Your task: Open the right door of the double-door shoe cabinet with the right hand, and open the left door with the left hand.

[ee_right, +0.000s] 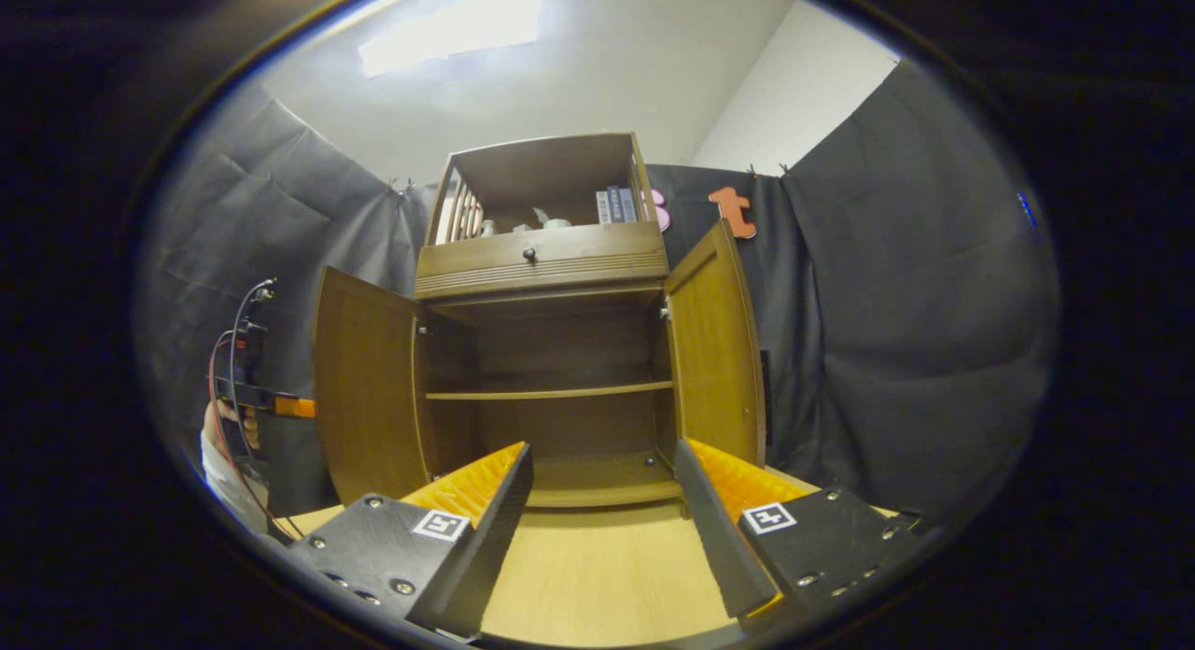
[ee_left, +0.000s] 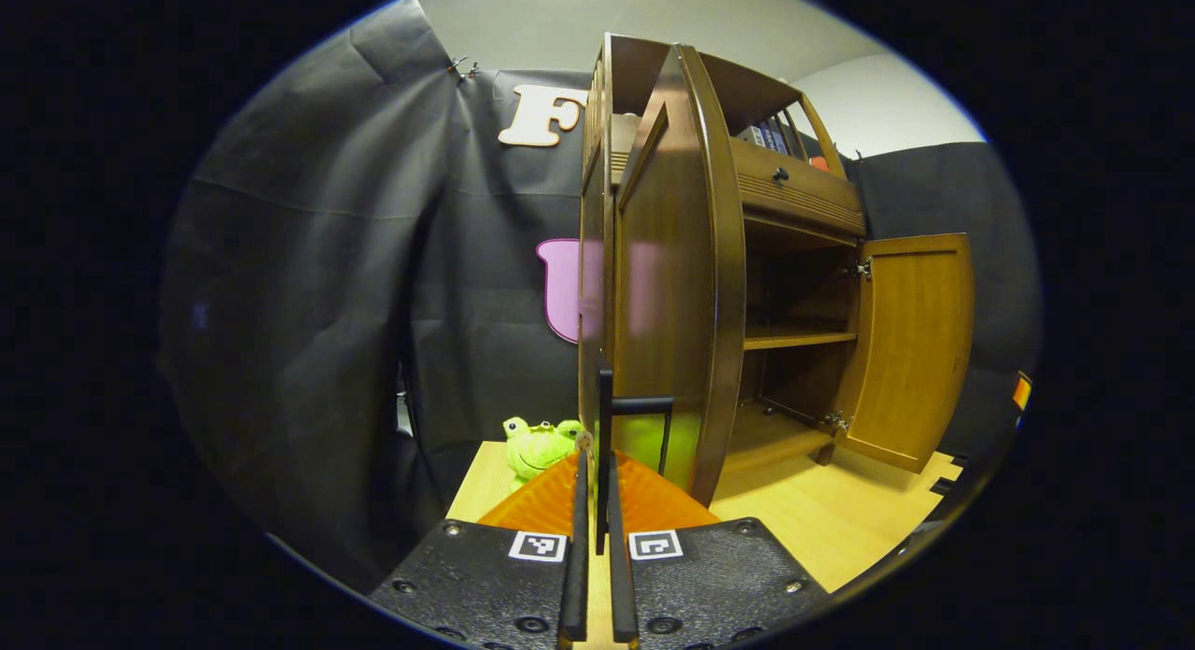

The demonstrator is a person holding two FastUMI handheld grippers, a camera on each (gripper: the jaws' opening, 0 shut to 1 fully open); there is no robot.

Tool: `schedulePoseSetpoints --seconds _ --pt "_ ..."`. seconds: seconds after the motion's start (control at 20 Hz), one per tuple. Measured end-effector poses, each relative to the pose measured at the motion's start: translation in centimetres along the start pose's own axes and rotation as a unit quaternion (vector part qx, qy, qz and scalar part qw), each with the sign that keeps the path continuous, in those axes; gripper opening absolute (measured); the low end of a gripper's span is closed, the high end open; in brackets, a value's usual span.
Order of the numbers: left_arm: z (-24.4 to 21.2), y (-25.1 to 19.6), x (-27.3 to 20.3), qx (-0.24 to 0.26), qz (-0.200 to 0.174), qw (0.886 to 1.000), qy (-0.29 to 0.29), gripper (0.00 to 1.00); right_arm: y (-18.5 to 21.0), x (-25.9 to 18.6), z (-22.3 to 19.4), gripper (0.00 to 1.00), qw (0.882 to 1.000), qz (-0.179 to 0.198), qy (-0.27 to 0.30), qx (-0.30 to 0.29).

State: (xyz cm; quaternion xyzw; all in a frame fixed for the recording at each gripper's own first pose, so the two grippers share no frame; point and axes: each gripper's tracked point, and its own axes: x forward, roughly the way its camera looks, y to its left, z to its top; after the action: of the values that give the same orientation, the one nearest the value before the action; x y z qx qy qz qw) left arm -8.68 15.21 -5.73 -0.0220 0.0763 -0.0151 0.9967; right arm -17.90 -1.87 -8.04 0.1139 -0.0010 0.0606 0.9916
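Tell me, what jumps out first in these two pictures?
A brown cabinet stands mid-scene with both doors swung open: left door, right door, bare shelves between. In the left gripper view the left gripper is pinched on the left door's handle. A green frog toy sits on the table beside the cabinet.

Brown wooden shoe cabinet (ee_right: 551, 351), upright at frame centre; left door (ee_right: 364, 398) and right door (ee_right: 714, 351) both swung wide open, shelves bare.

The shoe cabinet (ee_right: 551, 351) stands on the table (ee_right: 597, 575), left door (ee_right: 364, 398) and right door (ee_right: 714, 346) flanking its shelf (ee_right: 551, 391).
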Motion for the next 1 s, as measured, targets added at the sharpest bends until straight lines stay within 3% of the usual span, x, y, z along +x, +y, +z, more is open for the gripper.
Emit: schedulePoseSetpoints --seconds 0.2,0.45,0.5,0.55,0.6,0.7,0.85,1.0 --pt "0.4 -0.2 -0.9 0.002 0.006 1.000 -0.004 0.10 -0.3 0.1 -0.2 0.85 1.000 -0.004 0.004 0.003" --pt "1.5 -0.1 -2.3 0.020 0.027 0.999 -0.020 0.43 -0.5 0.0 -0.1 0.85 1.000 -0.006 0.006 0.007" --pt "1.6 -0.1 -2.7 0.021 0.034 0.999 -0.017 0.43 -0.6 -0.2 -0.1 0.85 1.000 -0.005 0.006 0.009" --pt "1.6 -0.1 -3.1 0.022 0.041 0.999 -0.015 0.51 -0.7 -0.2 0.0 0.85 1.000 -0.006 0.006 0.010" --pt "1.6 -0.1 -3.5 0.023 0.048 0.999 -0.011 0.51 -0.9 -0.4 0.2 0.91 1.000 -0.006 0.005 0.011" --pt "1.4 -0.4 -4.2 0.030 0.061 0.998 0.000 0.53 -1.1 -0.6 0.4 0.91 1.000 -0.005 0.005 0.012" --pt "1.6 -1.1 -6.1 0.039 0.076 0.996 -0.007 0.67 -1.7 -0.4 0.5 0.91 1.000 -0.006 0.009 0.024" --pt "1.7 -2.8 -7.0 0.030 0.074 0.997 -0.015 0.70 -2.2 -0.2 0.2 0.91 1.000 -0.008 0.022 0.017"
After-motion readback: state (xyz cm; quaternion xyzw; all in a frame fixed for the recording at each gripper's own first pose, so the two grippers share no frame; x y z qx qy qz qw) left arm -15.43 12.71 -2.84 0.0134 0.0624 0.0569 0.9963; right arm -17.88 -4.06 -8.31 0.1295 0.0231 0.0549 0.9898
